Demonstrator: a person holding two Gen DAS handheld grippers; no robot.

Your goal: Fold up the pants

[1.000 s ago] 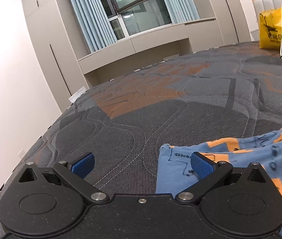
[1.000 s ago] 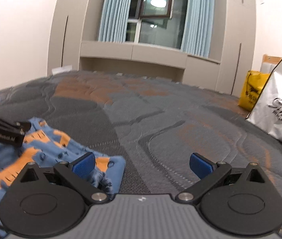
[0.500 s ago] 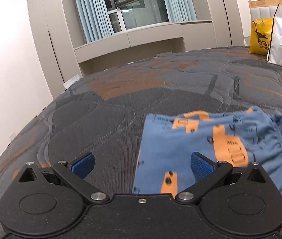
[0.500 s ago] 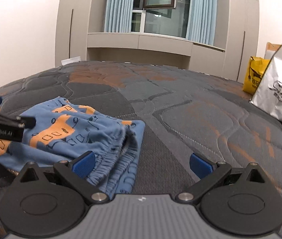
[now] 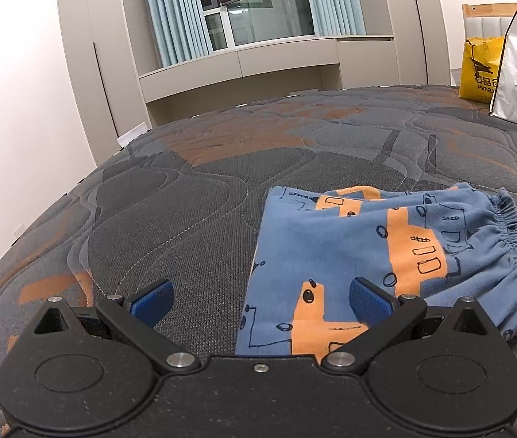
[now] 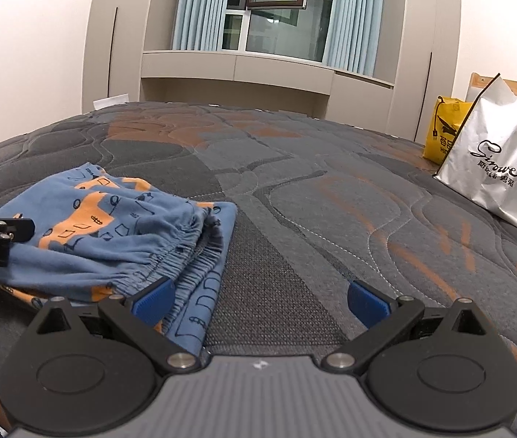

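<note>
Pants (image 5: 386, 252), blue with orange print, lie folded in a compact stack on the mattress (image 5: 192, 219), elastic waistband on their right edge. In the right wrist view the pants (image 6: 112, 233) sit at lower left and the gathered waistband shows two stacked layers (the left view shows only the top face and a clean folded edge on the left).

Left gripper (image 5: 260, 299) is low over the mattress at the near-left corner of the pants, jaws spread wide, nothing between them; its right pad (image 5: 367, 297) sits over the fabric, contact unclear. Right gripper (image 6: 260, 299) is also spread wide and empty, left pad (image 6: 154, 301) over the waistband edge, right pad above bare mattress. The right view also catches the left gripper's black body at the far left edge, over the pants.

White shopping bag (image 6: 502, 171) and yellow bag (image 6: 444, 135) stand well apart at the mattress's far right. Curtains (image 5: 174, 11) and window behind.
</note>
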